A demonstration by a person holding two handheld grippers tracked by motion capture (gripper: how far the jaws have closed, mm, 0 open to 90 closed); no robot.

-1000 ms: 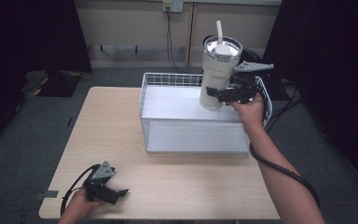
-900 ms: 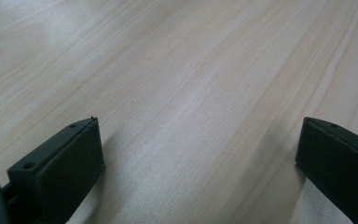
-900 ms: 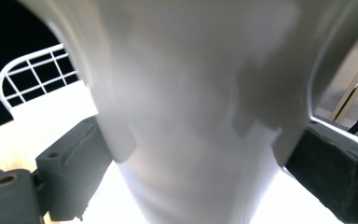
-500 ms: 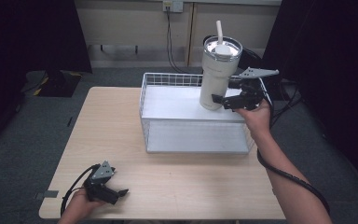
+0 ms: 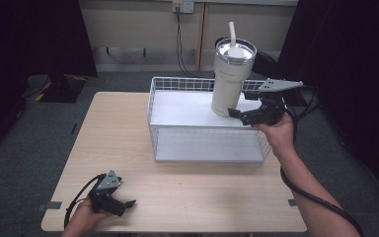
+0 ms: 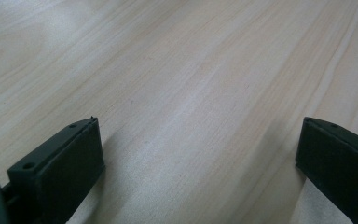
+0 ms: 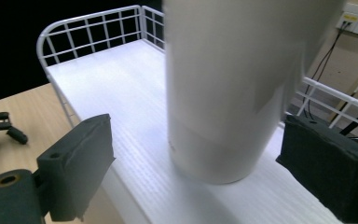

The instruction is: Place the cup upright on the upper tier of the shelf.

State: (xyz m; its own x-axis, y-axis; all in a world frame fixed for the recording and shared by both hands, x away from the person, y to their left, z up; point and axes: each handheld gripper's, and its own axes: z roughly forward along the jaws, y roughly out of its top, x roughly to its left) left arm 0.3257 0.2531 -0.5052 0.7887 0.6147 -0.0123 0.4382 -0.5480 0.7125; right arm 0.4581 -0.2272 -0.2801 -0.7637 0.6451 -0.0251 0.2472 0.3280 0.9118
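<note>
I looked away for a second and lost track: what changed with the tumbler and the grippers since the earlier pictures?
The right gripper, which gripped the tumbler a second ago, has let go and drawn back towards the person, jaws open. The tumbler stays upright in the wire basket. The left gripper still rests open on the table.

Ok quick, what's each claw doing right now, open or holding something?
Left claw: open, holding nothing, low over the table.
Right claw: open, holding nothing, its jaws on either side of the cup in the basket.
</note>
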